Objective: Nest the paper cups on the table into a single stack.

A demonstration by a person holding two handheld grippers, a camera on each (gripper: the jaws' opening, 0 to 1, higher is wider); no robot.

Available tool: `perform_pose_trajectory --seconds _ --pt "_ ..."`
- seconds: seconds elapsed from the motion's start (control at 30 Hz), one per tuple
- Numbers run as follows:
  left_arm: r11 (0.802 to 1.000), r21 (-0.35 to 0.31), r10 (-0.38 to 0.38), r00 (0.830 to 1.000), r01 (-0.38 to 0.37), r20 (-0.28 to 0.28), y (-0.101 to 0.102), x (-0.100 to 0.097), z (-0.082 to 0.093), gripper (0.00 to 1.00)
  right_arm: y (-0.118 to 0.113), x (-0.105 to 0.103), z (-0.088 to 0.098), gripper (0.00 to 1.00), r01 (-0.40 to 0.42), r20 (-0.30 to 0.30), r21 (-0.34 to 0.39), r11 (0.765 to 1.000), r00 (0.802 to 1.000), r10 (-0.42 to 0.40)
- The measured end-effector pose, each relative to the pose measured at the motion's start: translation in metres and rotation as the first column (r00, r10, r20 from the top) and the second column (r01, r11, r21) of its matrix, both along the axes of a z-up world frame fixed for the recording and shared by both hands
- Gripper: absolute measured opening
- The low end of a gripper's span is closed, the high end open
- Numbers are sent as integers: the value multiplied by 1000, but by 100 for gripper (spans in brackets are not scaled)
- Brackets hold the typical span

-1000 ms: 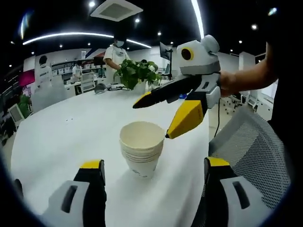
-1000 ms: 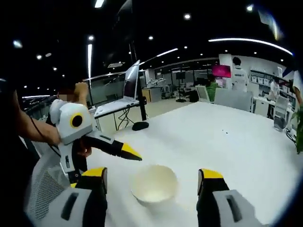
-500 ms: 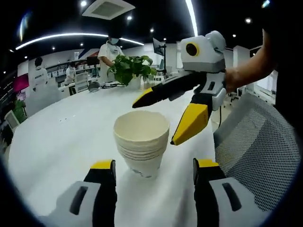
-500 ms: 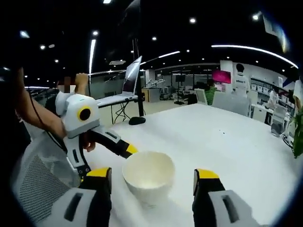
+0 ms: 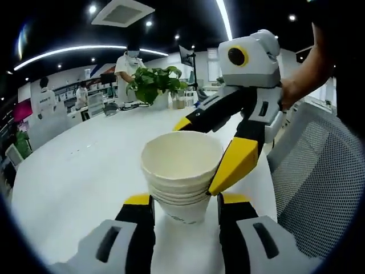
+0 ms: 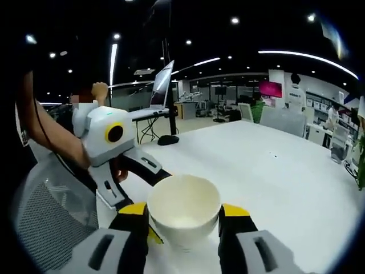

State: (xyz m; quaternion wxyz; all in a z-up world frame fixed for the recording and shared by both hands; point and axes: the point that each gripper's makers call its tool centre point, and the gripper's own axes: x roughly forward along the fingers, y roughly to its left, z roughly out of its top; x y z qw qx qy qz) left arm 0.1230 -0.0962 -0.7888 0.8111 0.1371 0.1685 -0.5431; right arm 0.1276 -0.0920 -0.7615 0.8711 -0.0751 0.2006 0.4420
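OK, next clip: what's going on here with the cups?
A person holds a two-jaw gripper in each hand over a white table. The paper cups are already nested into one stack, standing upright. The left gripper has its jaws on either side of the stack's base, and the right gripper brackets it from the opposite side. Whether either is actually squeezing the stack is unclear.

Overhead illumination comes from the ceiling light strips [image 5: 68, 48] and recessed spotlights [image 6: 235, 20]; the ceiling itself reads dark. The white table [image 5: 74, 171] is evenly bright, with mild glare beyond the fingertips [image 5: 138, 201]. Shadows under the stack of paper cups [image 5: 181, 171] between the fingers are soft. Fisheye distortion bends straight lines near the edges. Background figures appear slightly soft; near objects are sharp.
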Motion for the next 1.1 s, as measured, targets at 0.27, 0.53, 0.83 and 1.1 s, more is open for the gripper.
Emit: perform_pose_trajectory --seconds 0.27,0.53,0.83,1.1 --pt "1000 -5 -17 999 17 27 2 10 13 39 0 8 14 47 22 5 38 999 1000 -22" --pt "1000 5 -9 999 9 51 4 39 22 38 1 36 23 47 18 31 36 999 999 -19" --pt "1000 24 12 998 -13 56 11 61 20 38 8 58 21 47 1 29 30 1000 1000 -2" --pt "998 50 30 999 -32 41 17 79 13 38 16 77 16 47 8 2 48 999 1000 -8"
